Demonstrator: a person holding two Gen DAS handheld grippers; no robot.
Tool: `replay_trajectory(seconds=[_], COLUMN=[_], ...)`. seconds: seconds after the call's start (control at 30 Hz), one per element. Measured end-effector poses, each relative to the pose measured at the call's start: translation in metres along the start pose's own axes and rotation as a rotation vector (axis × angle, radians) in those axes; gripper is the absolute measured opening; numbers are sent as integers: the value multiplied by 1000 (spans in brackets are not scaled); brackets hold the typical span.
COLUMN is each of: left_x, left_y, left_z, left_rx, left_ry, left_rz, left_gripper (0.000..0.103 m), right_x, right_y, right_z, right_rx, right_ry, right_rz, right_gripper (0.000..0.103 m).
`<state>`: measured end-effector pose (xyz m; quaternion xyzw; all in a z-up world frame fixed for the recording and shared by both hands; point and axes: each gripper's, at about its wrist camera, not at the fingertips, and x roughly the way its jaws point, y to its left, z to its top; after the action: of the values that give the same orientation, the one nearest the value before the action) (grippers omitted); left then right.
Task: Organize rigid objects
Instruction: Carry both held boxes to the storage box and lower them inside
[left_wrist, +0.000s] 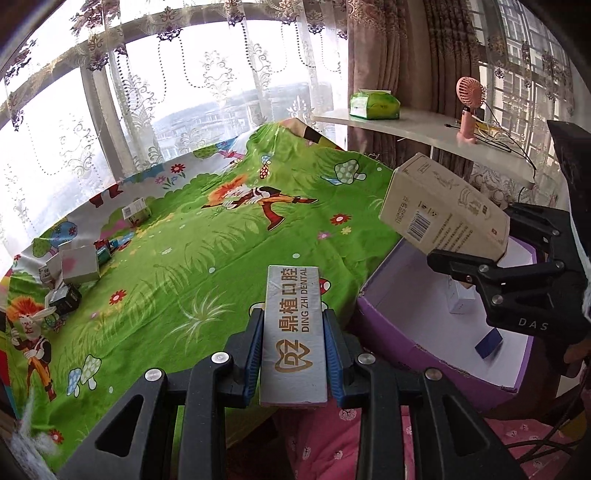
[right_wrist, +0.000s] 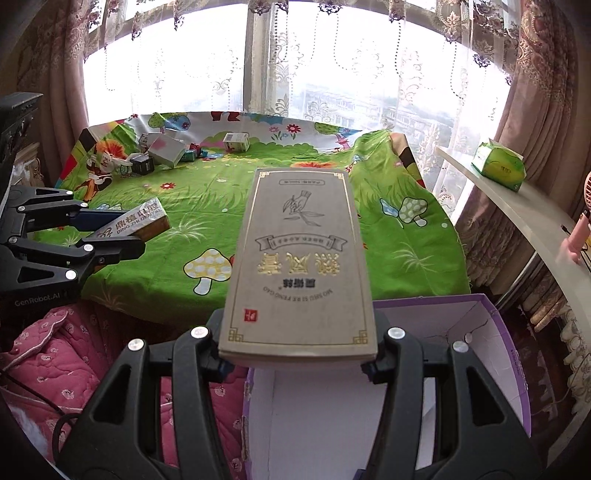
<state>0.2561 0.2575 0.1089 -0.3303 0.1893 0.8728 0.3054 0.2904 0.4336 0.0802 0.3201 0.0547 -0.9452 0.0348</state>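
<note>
My left gripper (left_wrist: 293, 332) is shut on a slim silver dental box (left_wrist: 293, 332) with gold print, held above the near edge of the green cartoon cloth. In the right wrist view that silver box (right_wrist: 138, 223) sticks out of the left gripper (right_wrist: 122, 236) at the left. My right gripper (right_wrist: 297, 354) is shut on a wide tan carton (right_wrist: 299, 258) with gold lettering, held over the purple box (right_wrist: 495, 332). The left wrist view shows the tan carton (left_wrist: 443, 206) above the purple box (left_wrist: 388, 332), whose white inside holds a few small boxes.
Several small boxes (left_wrist: 70, 273) lie heaped at the far left corner of the cloth, with one more (right_wrist: 236, 142) near the window. A white shelf (left_wrist: 424, 133) at right carries a green tissue pack (left_wrist: 375, 105) and a pink fan (left_wrist: 471, 107). A pink quilt (right_wrist: 55, 365) lies below.
</note>
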Motion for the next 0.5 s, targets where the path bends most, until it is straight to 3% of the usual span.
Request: replay_trajectory(seconds=[0.3, 0.5], left_x=[15, 45], left_y=[-76, -106], left_z=[33, 43], left_rx=[168, 164], left_ry=[1, 61], left_rz=[-122, -220], left_gripper=[32, 32], right_x=[-14, -22], right_y=[-73, -116], right_z=[-34, -51], right_rx=[105, 172], right_ry=[51, 105], right_rz=[-161, -262], right_gripper=[55, 56])
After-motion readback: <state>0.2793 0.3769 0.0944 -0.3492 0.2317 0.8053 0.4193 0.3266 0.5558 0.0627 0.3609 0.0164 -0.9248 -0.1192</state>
